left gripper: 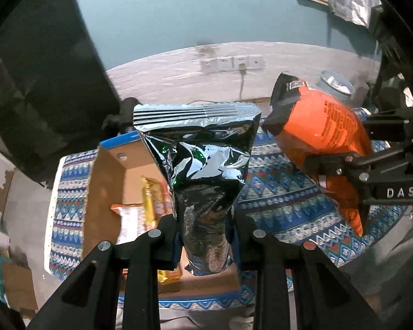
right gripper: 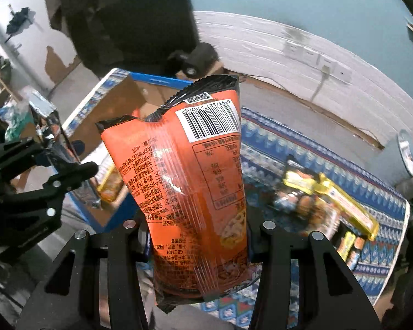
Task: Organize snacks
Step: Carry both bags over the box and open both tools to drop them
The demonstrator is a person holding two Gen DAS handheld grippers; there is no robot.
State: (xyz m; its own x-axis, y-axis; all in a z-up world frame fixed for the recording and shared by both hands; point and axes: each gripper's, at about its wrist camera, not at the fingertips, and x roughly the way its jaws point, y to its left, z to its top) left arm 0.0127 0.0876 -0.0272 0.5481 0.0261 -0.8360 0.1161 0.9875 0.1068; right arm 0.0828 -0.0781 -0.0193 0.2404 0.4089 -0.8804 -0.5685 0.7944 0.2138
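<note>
Left gripper (left gripper: 206,220) clamped on black foil snack bag (left gripper: 203,170), held above open cardboard box (left gripper: 110,170). Right gripper (right gripper: 198,236) clamped on orange snack packet (right gripper: 195,170), over patterned cloth (right gripper: 289,143) beside the box.

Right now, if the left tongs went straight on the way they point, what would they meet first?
Probably the cardboard box: the left tongs, shut on the black foil bag, point over its open top. Depth is unclear.

two held snack bags (left gripper: 206,170) (right gripper: 195,181), one cardboard box (left gripper: 107,170).
</note>
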